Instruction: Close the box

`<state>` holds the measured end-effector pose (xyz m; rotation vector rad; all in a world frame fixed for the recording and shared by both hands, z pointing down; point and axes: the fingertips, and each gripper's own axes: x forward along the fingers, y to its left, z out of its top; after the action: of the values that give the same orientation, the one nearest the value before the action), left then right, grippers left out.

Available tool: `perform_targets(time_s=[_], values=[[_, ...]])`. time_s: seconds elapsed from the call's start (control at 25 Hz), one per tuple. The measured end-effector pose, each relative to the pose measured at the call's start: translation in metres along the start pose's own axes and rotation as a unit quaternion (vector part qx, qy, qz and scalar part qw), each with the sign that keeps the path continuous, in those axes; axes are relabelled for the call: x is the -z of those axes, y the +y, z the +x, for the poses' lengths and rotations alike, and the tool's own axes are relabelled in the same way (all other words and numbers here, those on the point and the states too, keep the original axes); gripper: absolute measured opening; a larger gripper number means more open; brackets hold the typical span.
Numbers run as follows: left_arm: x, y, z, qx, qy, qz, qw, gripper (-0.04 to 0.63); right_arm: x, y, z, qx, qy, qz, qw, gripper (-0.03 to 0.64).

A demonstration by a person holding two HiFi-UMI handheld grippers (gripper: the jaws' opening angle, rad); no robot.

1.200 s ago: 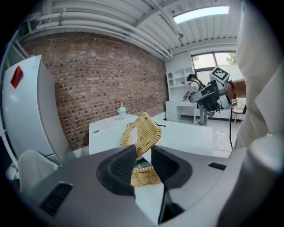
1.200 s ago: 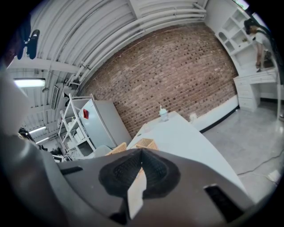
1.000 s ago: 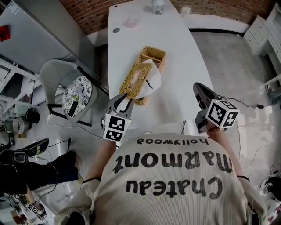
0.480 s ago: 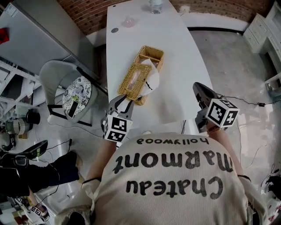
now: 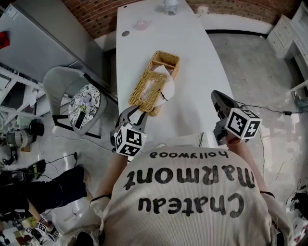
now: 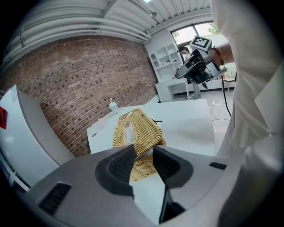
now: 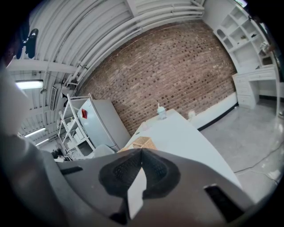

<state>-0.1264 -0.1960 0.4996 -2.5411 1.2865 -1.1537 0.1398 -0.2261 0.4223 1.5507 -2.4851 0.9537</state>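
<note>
A long wicker box [image 5: 165, 62] lies on the white table [image 5: 192, 43], a white cloth [image 5: 167, 85] showing at its right side. Its wicker lid [image 5: 147, 90] rests slanted over the near part. My left gripper [image 5: 134, 113] is at the lid's near end. In the left gripper view the lid [image 6: 137, 128] reaches in between the jaws of that gripper [image 6: 141, 150], which have just been opening and stand apart. My right gripper [image 5: 220, 102] hovers off the table's right edge, away from the box. Its jaws [image 7: 141, 153] meet at the tips with nothing in them.
A drink cup [image 5: 171, 6] and a small pink object [image 5: 141, 24] stand at the table's far end. A grey chair [image 5: 79, 98] and a white fridge [image 5: 43, 33] are on the left. Cables lie on the floor at the right.
The lid has come down from a raised tilt to lie lower over the box. The left gripper has rolled a little, its jaws wider apart. The right gripper has kept still.
</note>
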Motion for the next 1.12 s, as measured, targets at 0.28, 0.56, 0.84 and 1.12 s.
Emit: perform_targets(time_s=[0.28,0.56,0.84,1.12], values=[[0.007,-0.003,0.004,0.007,0.015,0.0,0.9999,0.137,0.001,-0.004,0.0,0.001,0.001,0.003,1.0,0.003],[0.019,-0.001,0.004,-0.002,0.034,0.0,0.9994,0.14,0.007,-0.005,0.004,-0.003,0.005,0.003,1.0,0.003],[0.004,-0.009,0.003,-0.031,0.056,-0.011,0.9979,0.14,-0.005,-0.024,-0.007,-0.023,0.021,-0.004,1.0,0.003],[0.004,-0.013,-0.002,-0.08,0.081,-0.081,0.9902,0.156,-0.003,-0.04,-0.018,-0.051,0.042,-0.019,0.998,0.003]])
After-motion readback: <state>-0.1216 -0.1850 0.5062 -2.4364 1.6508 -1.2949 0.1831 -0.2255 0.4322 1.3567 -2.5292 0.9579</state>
